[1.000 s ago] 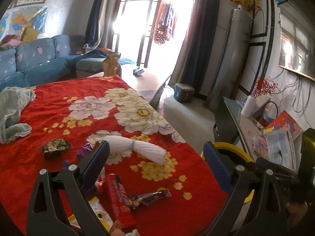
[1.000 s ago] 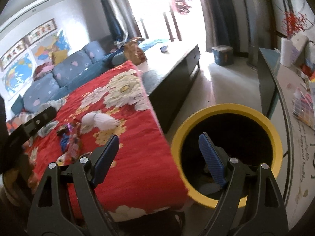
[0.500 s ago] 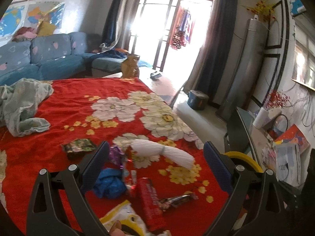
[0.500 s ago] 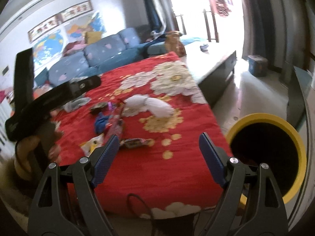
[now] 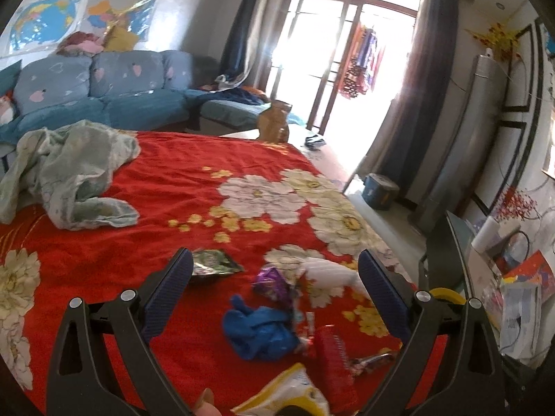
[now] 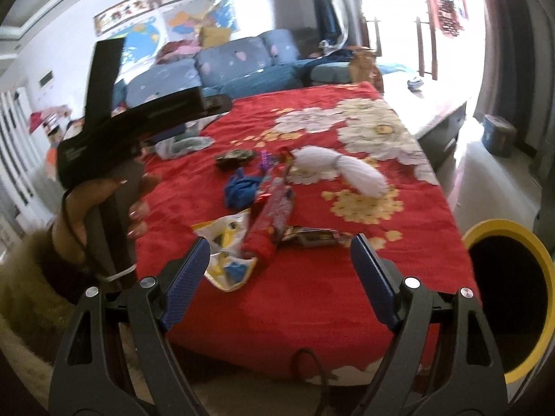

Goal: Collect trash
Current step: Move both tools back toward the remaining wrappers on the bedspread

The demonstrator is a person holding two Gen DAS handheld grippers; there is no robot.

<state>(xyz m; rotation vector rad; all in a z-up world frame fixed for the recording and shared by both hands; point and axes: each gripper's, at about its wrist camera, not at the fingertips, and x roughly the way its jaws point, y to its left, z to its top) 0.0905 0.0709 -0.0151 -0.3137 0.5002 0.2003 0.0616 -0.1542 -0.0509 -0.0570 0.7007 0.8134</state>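
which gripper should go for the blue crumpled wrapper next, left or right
Probably left. The left gripper stands open with the blue crumpled wrapper right between its fingers, close ahead. The right gripper is open too, but sits back at the table's edge.

Each gripper, the left gripper (image 5: 274, 277) and the right gripper (image 6: 279, 258), is a black plastic frame with triangular cut-outs, round silver screws at the joints, and two ribbed dark-blue finger pads (image 6: 185, 277). Seen from the right wrist, the left one has a blocky black body on a dark pistol-style handle with a thin white cord. The left hand (image 6: 93, 215) comes out of a fluffy cream sleeve (image 6: 24, 291).
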